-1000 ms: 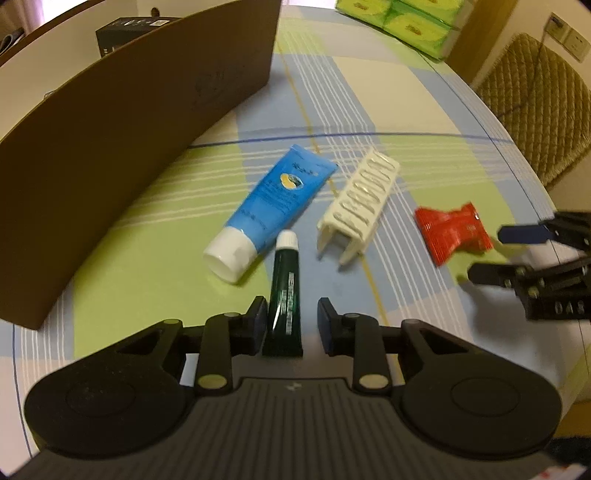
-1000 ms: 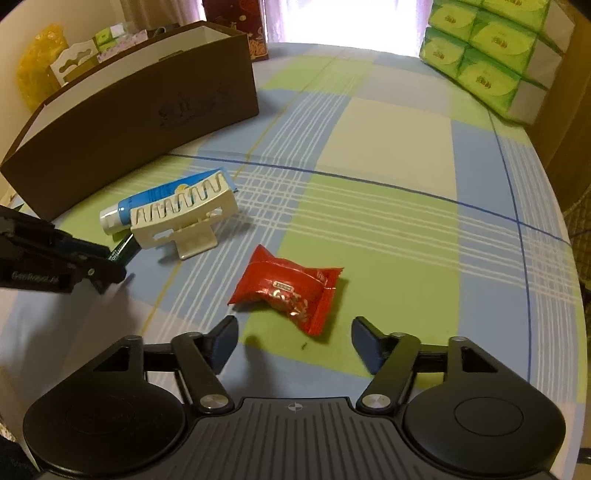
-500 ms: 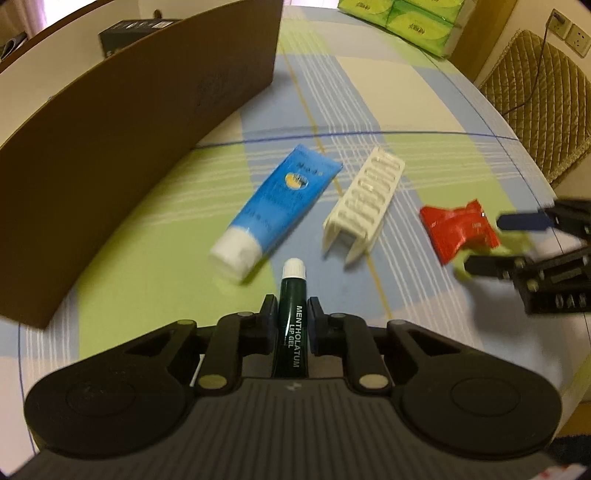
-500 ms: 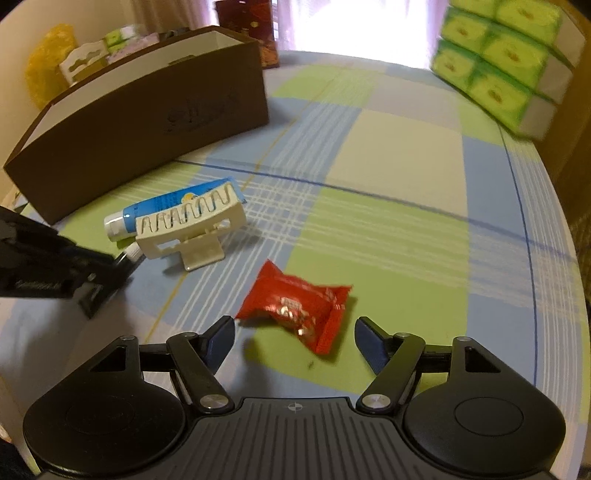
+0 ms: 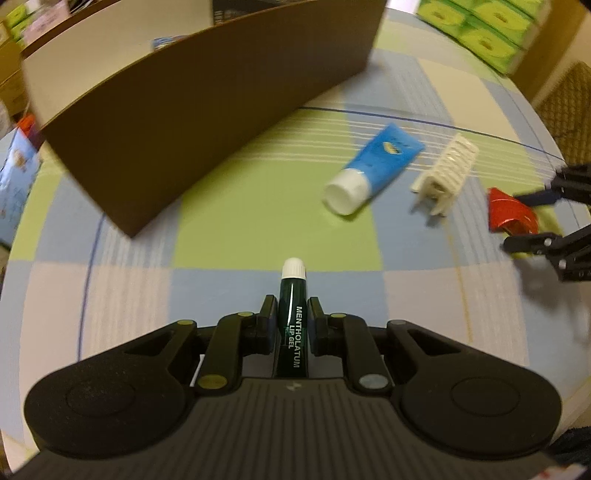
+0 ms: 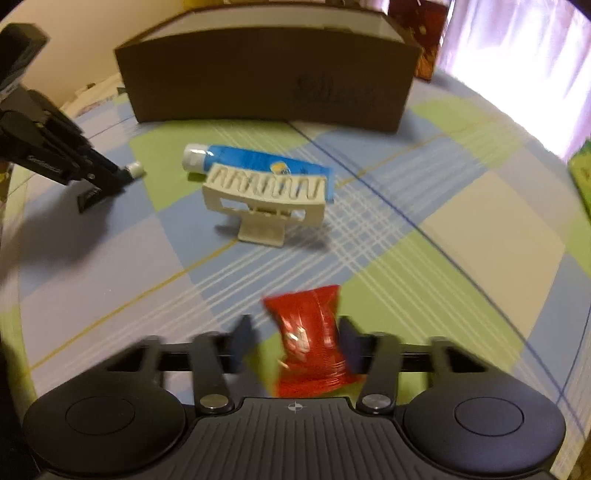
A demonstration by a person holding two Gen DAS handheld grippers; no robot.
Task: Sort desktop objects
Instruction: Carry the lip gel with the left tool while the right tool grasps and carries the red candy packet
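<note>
My left gripper (image 5: pixel 292 312) is shut on a dark green lip gel tube (image 5: pixel 293 288) with a white cap, held above the checked tablecloth. The tube points toward the long brown box (image 5: pixel 184 110). The right wrist view shows that gripper (image 6: pixel 110 184) at the left with the tube's cap (image 6: pixel 135 170) sticking out. My right gripper (image 6: pixel 295 332) is open around a red snack packet (image 6: pixel 310 332): the right finger is at its edge and a gap remains on the left. A blue tube (image 6: pixel 258 160) and a white rack (image 6: pixel 266 192) lie in front of the box (image 6: pixel 266 81).
Green tissue packs (image 5: pixel 480 29) are stacked at the table's far right. A woven chair (image 5: pixel 569 110) stands past the right edge. A red patterned box (image 6: pixel 424 37) sits behind the brown box. A blue package (image 5: pixel 14 177) lies at the left.
My left gripper shut on the lip gel, lifted it and swung left toward the box's near end. My right gripper slid forward around the red packet and its fingers narrowed.
</note>
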